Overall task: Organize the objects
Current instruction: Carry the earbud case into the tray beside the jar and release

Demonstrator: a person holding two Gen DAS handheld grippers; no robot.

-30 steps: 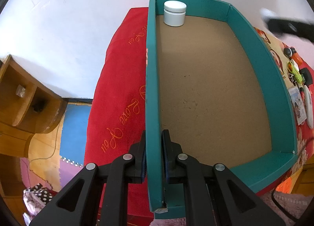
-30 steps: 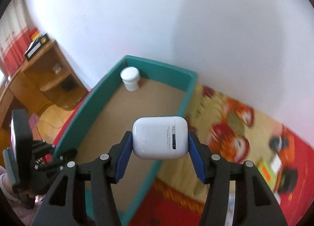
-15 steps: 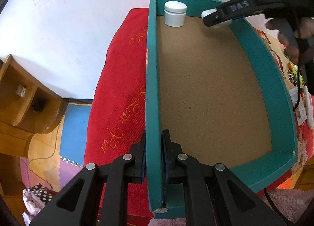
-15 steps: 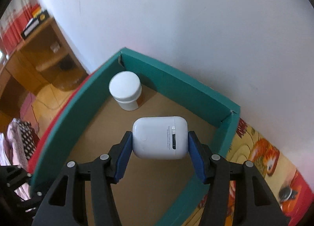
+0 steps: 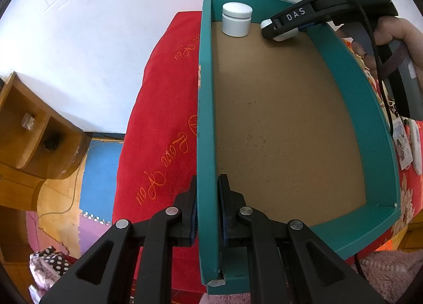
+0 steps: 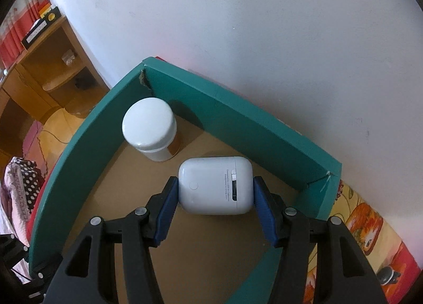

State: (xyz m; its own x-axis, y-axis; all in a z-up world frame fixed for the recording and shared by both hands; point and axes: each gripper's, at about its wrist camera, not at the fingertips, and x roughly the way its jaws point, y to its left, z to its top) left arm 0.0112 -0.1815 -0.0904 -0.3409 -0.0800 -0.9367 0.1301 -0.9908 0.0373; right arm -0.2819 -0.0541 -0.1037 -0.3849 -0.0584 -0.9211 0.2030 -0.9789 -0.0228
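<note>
Tray: we see the teal tray [image 5: 341, 53] on a red blanket [image 5: 158, 119], its floor mostly bare.
Left gripper [image 5: 207, 211]: clamped on the tray's wall at 6 o'clock.
Right gripper [image 6: 214, 199]: half spread, pinching the white earbud case [image 6: 214, 185] low over the far end.
Jar: white jar [image 6: 149, 128] at 11 o'clock of the case, in the corner.
Progress: we judge one item stowed, the case not yet released.
Unclear: small items at the 3 o'clock edge are cropped; whether the case touches the floor, we cannot tell.
</note>
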